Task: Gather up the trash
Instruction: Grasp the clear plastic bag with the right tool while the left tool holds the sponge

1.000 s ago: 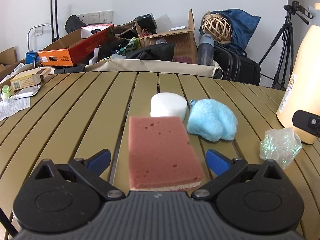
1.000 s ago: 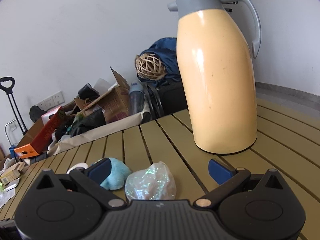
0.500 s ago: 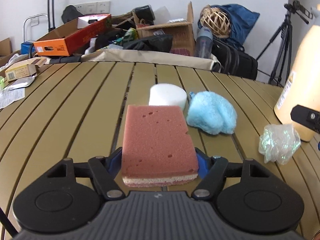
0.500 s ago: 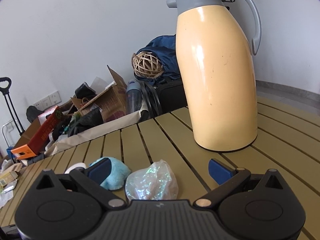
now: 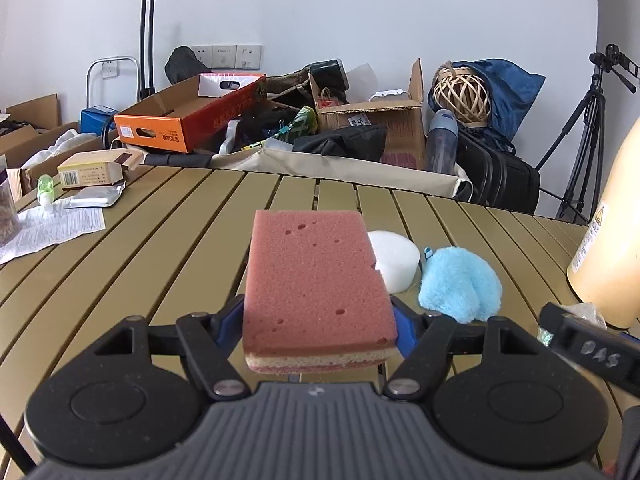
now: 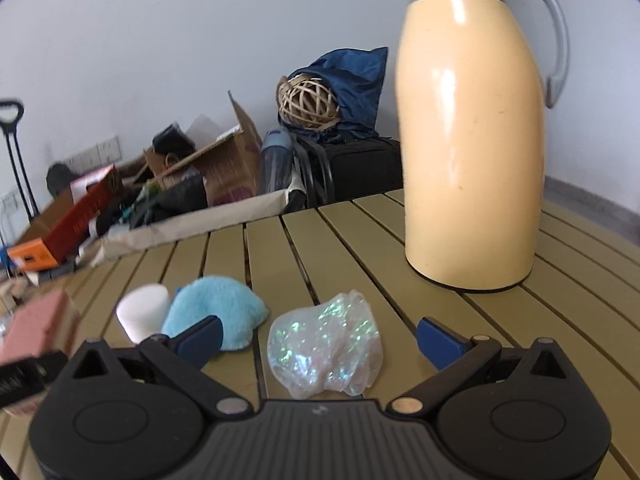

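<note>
One pink sponge [image 5: 316, 284] sits clamped in the left gripper [image 5: 318, 322], lifted clear of the slatted tabletop [image 5: 132, 264], while the right gripper [image 6: 318, 336] stands spread wide with one crumpled iridescent wrapper [image 6: 324, 346] lying loose on the slats between its fingers, untouched. Count the rest on the tabletop: one white foam puck [image 5: 394, 266] touching one fluffy blue cloth [image 5: 460, 284], one tall cream thermos [image 6: 472, 140], plus a small box [image 5: 94, 170] and a paper leaflet [image 5: 52, 228] at the far left edge. Behind, a white wall and one heap of cardboard boxes [image 5: 372, 120], bags and a tripod [image 5: 588, 132].
</note>
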Motion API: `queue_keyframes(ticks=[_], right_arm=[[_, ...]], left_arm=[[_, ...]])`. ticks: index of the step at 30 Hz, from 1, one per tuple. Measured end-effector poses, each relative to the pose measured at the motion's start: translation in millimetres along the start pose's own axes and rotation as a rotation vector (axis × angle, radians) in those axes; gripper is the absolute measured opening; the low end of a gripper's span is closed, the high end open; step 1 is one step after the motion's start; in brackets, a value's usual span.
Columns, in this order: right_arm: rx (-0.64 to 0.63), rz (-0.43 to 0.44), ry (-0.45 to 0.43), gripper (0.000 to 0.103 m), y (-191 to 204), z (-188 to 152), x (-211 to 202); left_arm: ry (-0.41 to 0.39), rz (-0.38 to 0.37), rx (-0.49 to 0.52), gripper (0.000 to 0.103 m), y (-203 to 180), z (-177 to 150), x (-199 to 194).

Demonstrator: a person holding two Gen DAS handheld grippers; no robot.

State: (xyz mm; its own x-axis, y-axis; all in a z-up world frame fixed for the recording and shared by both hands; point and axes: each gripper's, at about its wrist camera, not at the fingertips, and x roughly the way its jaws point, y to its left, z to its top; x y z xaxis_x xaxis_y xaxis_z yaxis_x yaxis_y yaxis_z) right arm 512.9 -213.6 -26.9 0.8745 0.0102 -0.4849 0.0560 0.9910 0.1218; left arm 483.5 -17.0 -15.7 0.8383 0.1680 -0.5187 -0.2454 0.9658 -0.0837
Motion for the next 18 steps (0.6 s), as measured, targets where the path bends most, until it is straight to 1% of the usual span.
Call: queue_keyframes(ticks=[3, 5, 9, 11, 18], right_arm=[[-0.04, -0.035, 0.022, 0.103, 5.5, -3.0, 7.5], [-0.042, -0.026, 0.044, 0.103, 6.8, -2.6, 11.9], [-0.022, -0.014, 0.054, 0.103, 3.9, -2.1, 15.7], [-0.01, 0.011, 0.054, 0.103, 1.4, -2.0, 15.5], [0.037, 0.057, 0.055, 0.092, -7.8, -2.1, 16.5]], left_arm=[[-0.003, -0.003, 0.011, 0.073, -1.2, -0.6, -3.1], [-0.008, -0.003, 0.016, 0.073, -1.5, -1.0, -4.5], [-0.012, 0.002, 0.024, 0.073, -2.1, -2.3, -5.7], [-0.011, 0.002, 0.023, 0.073, -2.2, -2.4, -5.5], [-0.007, 0.002, 0.032, 0.073, -6.0, -5.0, -4.2]])
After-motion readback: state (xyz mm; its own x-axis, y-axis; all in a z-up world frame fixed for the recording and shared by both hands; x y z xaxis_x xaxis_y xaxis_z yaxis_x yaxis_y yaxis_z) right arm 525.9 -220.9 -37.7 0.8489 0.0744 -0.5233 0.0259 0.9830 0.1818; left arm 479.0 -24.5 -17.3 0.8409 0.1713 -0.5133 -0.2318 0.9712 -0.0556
